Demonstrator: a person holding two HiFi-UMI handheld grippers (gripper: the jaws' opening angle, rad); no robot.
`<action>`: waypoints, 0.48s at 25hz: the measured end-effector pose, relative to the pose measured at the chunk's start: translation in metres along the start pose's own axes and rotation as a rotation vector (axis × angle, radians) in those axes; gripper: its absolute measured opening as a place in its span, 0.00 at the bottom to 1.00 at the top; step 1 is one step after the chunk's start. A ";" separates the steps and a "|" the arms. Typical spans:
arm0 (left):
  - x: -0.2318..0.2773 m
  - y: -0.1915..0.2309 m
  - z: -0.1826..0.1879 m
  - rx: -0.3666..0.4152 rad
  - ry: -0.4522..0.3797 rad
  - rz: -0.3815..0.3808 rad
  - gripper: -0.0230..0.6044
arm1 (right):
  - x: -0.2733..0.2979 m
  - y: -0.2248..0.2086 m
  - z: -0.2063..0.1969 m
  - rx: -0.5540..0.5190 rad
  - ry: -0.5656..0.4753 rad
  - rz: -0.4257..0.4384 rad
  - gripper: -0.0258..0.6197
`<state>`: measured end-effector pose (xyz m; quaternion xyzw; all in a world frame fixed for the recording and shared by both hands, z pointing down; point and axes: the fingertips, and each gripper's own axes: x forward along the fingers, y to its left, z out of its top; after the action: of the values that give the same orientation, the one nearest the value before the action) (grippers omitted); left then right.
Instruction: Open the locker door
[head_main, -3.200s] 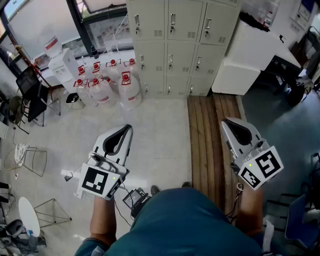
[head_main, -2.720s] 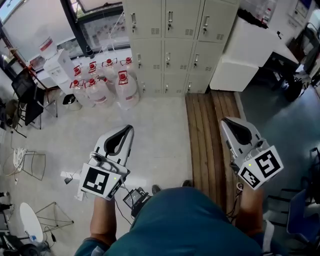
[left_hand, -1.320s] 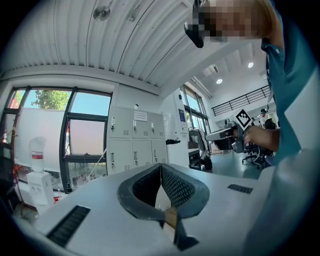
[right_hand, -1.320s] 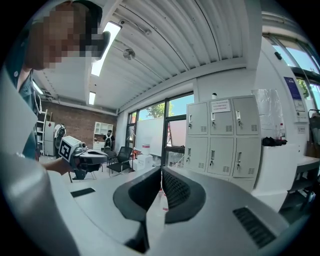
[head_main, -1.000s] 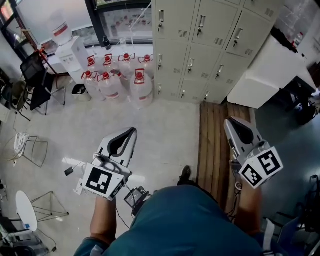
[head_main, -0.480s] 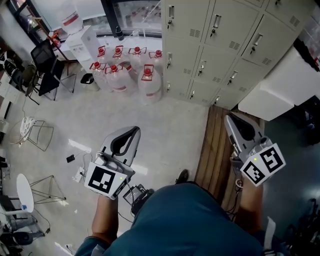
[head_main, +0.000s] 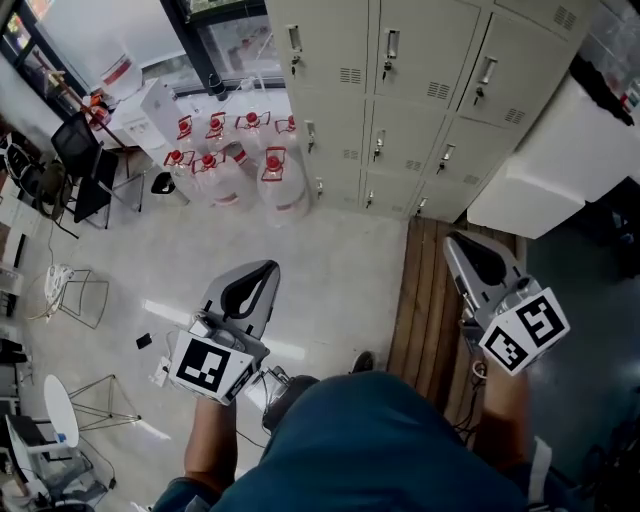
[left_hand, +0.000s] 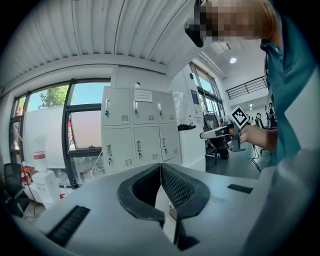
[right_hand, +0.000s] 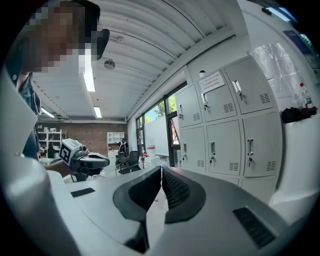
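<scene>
Well, the left gripper (head_main: 266, 268) and right gripper (head_main: 452, 242) are both clamped shut, well apart from the closed grey lockers (head_main: 420, 70).

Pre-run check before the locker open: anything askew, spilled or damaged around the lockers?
Nothing stands out. The beige metal lockers have every visible door shut, the clear red-capped water jugs stand upright beside them, and the pale floor shows no spill. Only a small black object lies loose there.
</scene>
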<state>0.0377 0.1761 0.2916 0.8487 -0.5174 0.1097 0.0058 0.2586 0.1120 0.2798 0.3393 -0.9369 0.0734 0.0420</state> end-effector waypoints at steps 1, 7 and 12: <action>0.010 -0.004 0.002 0.010 0.014 -0.008 0.06 | -0.006 -0.010 0.000 0.002 -0.004 -0.014 0.10; 0.054 -0.019 0.019 0.052 -0.022 -0.096 0.06 | -0.025 -0.052 -0.014 0.040 0.002 -0.098 0.10; 0.086 0.001 0.013 0.034 -0.042 -0.155 0.06 | -0.012 -0.062 -0.020 0.047 0.010 -0.144 0.10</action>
<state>0.0775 0.0989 0.2953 0.8882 -0.4484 0.0998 -0.0108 0.3087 0.0760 0.3047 0.4062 -0.9079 0.0941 0.0440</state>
